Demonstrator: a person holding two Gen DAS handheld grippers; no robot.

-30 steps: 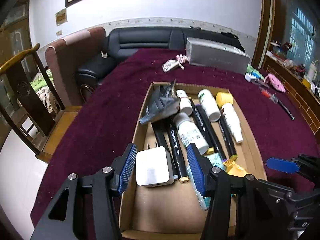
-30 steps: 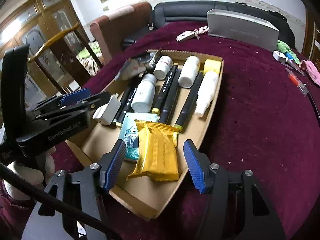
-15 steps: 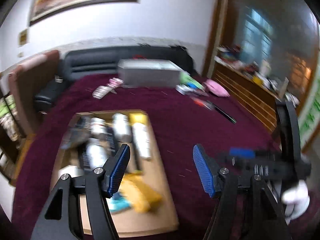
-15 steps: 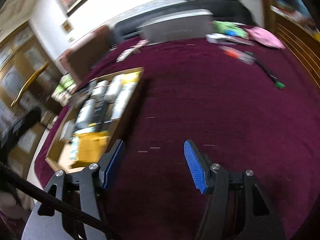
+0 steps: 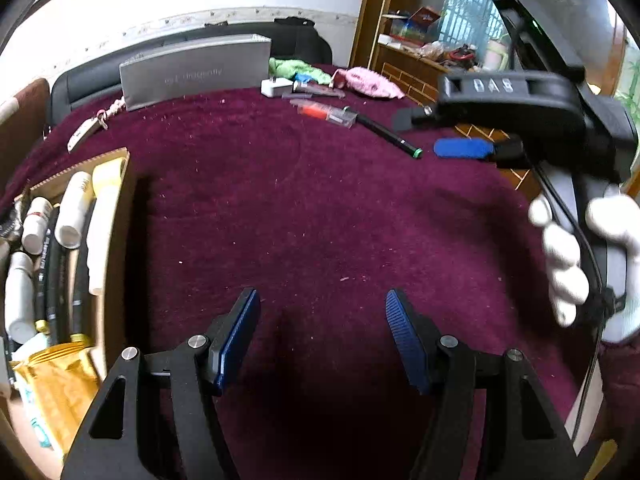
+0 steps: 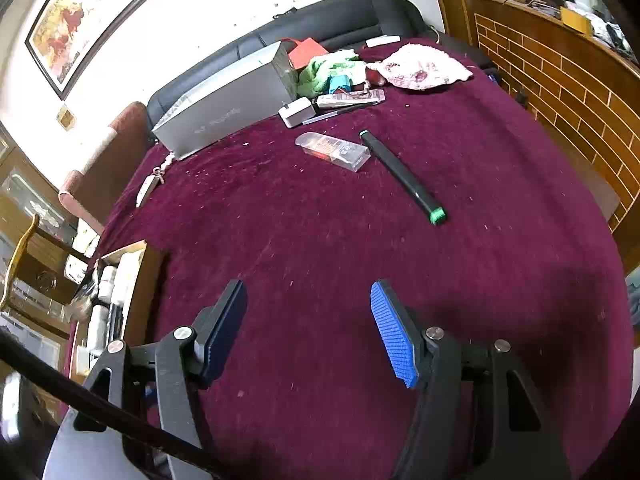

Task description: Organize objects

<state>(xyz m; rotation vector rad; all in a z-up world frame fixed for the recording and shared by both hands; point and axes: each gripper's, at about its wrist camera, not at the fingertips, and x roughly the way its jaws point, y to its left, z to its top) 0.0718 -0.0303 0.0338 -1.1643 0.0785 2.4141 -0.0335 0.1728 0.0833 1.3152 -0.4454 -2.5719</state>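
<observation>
Cardboard box, the landmark here, sits at the left edge of the dark red tablecloth, packed with white bottles, black markers and a yellow packet at its near end. To the right of the box, over bare cloth, the left gripper hangs with its blue pads apart and nothing between them; its jaws have been opening over the last second. Further right of the box, the right gripper also stands with its pads apart over bare cloth, holding nothing, its jaws having just been opening a little more. A white-gloved hand grips its handle in the left wrist view. Well beyond the box toward the far right lie a black marker with a green cap and, just beside it, a clear plastic case. Behind the box at the far edge of the cloth stands a long grey carton, with a key fob near its left end and a white charger, a green cloth and a pink cloth to its right.
</observation>
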